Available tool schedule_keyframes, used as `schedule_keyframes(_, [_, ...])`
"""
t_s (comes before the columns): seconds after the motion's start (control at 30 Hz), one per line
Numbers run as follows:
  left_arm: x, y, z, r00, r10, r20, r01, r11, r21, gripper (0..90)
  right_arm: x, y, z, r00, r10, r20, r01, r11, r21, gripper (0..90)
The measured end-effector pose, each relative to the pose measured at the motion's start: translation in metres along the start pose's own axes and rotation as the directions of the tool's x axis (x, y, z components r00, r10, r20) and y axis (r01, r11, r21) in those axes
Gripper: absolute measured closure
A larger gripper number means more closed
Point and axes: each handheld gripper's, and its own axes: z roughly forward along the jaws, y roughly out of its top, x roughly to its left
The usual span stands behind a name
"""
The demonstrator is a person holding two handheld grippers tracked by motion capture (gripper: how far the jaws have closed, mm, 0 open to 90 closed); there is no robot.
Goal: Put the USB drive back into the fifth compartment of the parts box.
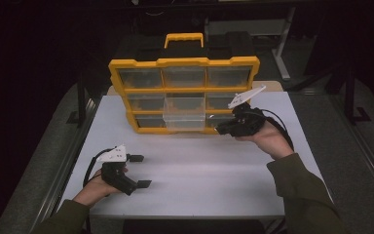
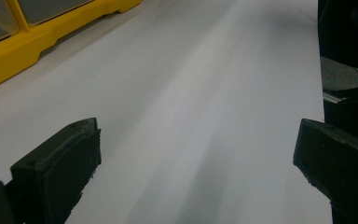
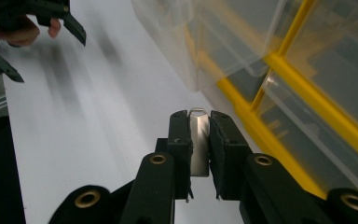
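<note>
Barely visible — thin metal piece pinched edge-on in right claw

The left tongs sit low at the person's left, jaws spread wide, gripped by the left hand. The right tongs are raised farther forward, jaws pressed nearly together, with the right hand under them, the sleeved forearm angling in.
</note>
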Motion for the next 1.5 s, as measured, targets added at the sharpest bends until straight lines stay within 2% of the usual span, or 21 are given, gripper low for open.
schedule_keyframes(0.33, [0.000,0.000,0.000,1.0000,-0.002,0.001,0.002,1.0000,-0.002,0.1,-0.002,0.027,-0.018,0.9997,-0.021,0.014,0.022,0.999,-0.024,77.7])
schedule_keyframes(0.83, [0.000,0.000,0.000,1.0000,-0.004,0.004,0.004,1.0000,-0.004,0.1,-0.007,0.058,-0.025,0.9999,-0.013,-0.002,0.012,0.997,-0.072,77.7])
schedule_keyframes(1.1, [0.000,0.000,0.000,1.0000,-0.005,0.004,0.005,1.0000,-0.003,0.1,-0.009,0.074,-0.018,0.9997,-0.024,-0.005,0.023,0.997,-0.079,77.7])
schedule_keyframes(1.33, [-0.001,0.000,0.000,1.0000,-0.005,0.005,0.005,1.0000,-0.005,0.1,-0.009,0.080,-0.010,0.9995,-0.029,-0.012,0.028,0.997,-0.074,77.7])
schedule_keyframes(1.37, [-0.001,0.000,0.000,1.0000,-0.005,0.005,0.005,1.0000,-0.005,0.1,-0.009,0.085,-0.001,0.9993,-0.030,-0.020,0.029,0.998,-0.061,77.7])
schedule_keyframes(1.5, [-0.001,0.000,0.000,1.0000,-0.005,0.006,0.005,1.0000,-0.006,0.1,-0.007,0.091,0.009,0.9989,-0.038,-0.027,0.037,0.998,-0.047,77.7])
